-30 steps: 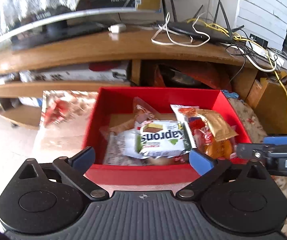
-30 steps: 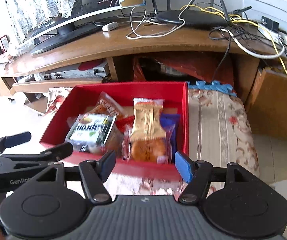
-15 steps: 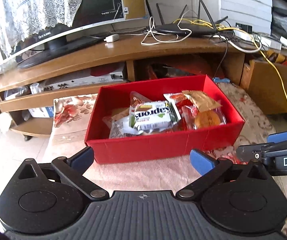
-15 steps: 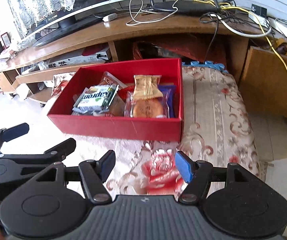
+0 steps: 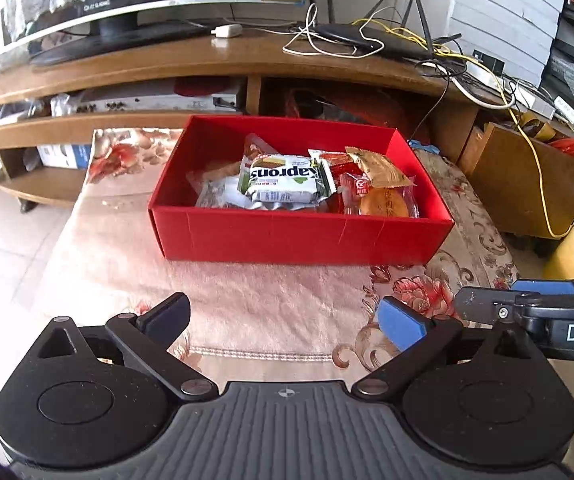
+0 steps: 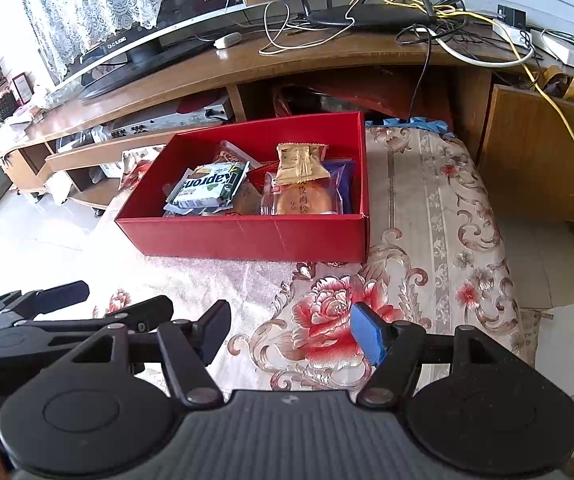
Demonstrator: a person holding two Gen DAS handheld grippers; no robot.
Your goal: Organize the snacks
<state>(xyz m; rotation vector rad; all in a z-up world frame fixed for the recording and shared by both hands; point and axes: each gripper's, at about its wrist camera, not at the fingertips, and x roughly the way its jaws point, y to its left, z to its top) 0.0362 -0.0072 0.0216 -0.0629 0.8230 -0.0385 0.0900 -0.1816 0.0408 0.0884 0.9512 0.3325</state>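
Hovering near the red box (image 5: 299,236) of snacks (image 5: 283,180), both grippers (image 5: 283,316) (image 6: 287,328) hang part-open and empty; retreat level, clear of the rim.

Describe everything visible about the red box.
The red box is an open, lidless rectangular tray, apparently of thin card, with faint creases in its near wall. It sits flat on the floral cloth, in front of the wooden TV stand. Inside lie wrapped snacks, heaped unevenly: a white-and-green Kaprons pack on top, a gold sachet over a clear-wrapped round cake. Neither gripper touches it.
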